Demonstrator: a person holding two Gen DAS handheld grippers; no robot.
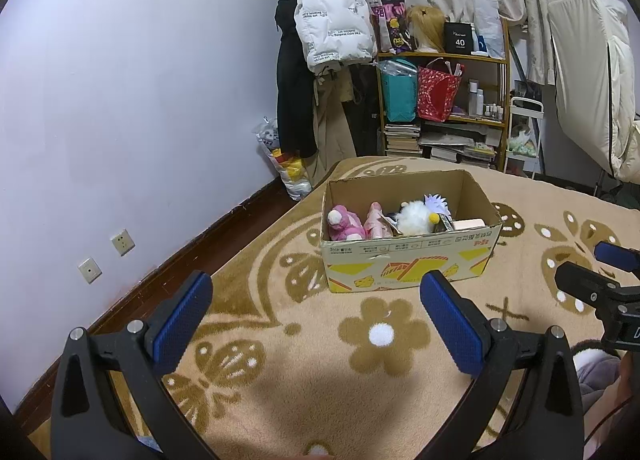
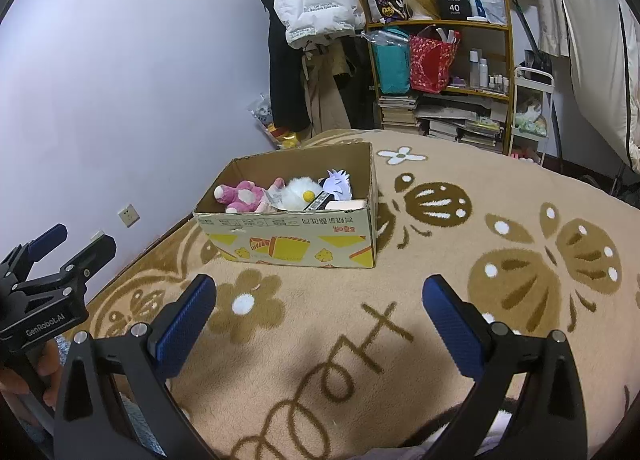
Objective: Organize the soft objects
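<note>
A cardboard box (image 1: pixel 412 266) with yellow print stands on the beige patterned blanket (image 1: pixel 280 340). Inside lie a pink plush (image 1: pixel 344 222), a second pink soft toy (image 1: pixel 376 222), a white fluffy plush (image 1: pixel 414 216) and a pale purple spiky one (image 1: pixel 438 204). The box (image 2: pixel 292 244) and the plushes, pink (image 2: pixel 240 196) and white (image 2: pixel 298 192), also show in the right wrist view. My left gripper (image 1: pixel 316 292) is open and empty, held short of the box. My right gripper (image 2: pixel 320 296) is open and empty, also short of the box.
A shelf (image 1: pixel 442 108) with bags, books and bottles stands behind the bed, next to hanging coats (image 1: pixel 332 12). A plastic bag (image 1: pixel 284 164) lies on the floor by the purple wall. A grey fluffy item (image 1: pixel 592 372) lies near the right gripper (image 1: pixel 600 284).
</note>
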